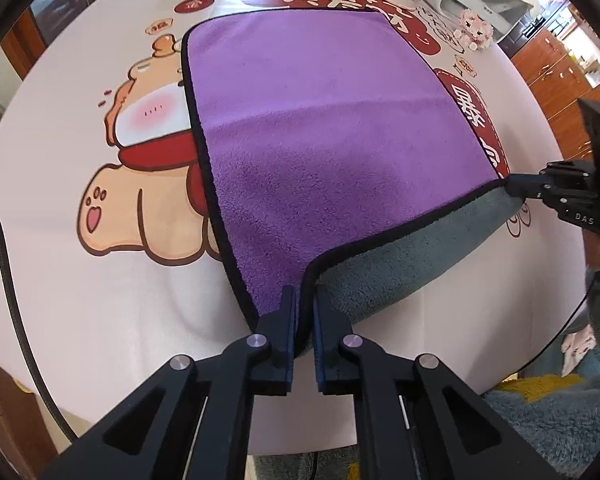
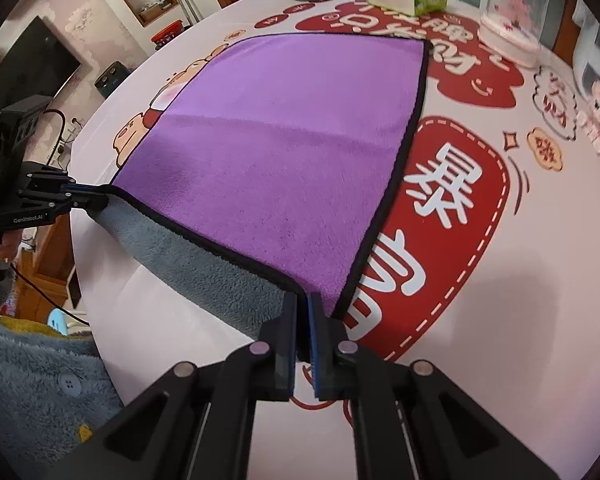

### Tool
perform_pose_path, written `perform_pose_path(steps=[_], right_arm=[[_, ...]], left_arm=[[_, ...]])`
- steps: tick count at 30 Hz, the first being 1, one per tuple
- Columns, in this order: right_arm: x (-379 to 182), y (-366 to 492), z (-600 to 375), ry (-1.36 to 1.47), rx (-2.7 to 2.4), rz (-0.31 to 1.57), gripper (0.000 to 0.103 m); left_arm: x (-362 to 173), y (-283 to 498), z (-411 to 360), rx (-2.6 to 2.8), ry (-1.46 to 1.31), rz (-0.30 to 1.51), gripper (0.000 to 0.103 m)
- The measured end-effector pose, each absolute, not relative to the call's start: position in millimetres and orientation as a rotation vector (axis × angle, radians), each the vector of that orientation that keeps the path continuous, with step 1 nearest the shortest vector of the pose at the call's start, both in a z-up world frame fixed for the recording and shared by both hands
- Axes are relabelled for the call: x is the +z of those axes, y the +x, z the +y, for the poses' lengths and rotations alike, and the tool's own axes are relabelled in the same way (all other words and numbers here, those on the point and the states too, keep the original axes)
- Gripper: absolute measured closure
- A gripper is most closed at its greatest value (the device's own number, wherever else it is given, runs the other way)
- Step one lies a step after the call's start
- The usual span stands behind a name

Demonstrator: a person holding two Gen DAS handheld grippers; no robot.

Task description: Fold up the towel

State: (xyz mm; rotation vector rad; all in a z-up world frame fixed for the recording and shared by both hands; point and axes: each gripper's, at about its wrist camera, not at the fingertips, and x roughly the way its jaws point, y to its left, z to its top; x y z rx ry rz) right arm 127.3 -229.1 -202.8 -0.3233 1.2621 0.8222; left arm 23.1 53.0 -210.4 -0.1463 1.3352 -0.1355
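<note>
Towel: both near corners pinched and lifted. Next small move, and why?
Probably carry both corners forward together toward the far edge. The left gripper and right gripper each clamp a near corner of the towel; the near hem is raised, showing the grey underside, while the far half lies flat on the table. Moving evenly should keep the fold square.

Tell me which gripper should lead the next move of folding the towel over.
Neither clearly: likely both together. The left gripper is shut on the towel's near left corner, and the right gripper is shut on the near right corner, both lifted, grey underside showing. The far edge lies flat ahead.
</note>
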Motion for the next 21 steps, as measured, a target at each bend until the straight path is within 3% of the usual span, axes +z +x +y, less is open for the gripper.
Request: perform_pose_path(steps=[12,21], right_arm=[[-131,130,-223,-0.3,0.686,1.002,0.098],[-80,163,-199,-0.284,0.554,0.843,0.098]], left_arm=[[-148,37,62,-0.024,-0.107,1.182,0.098],[-96,96,79,0.041,-0.051,1.032,0.098]])
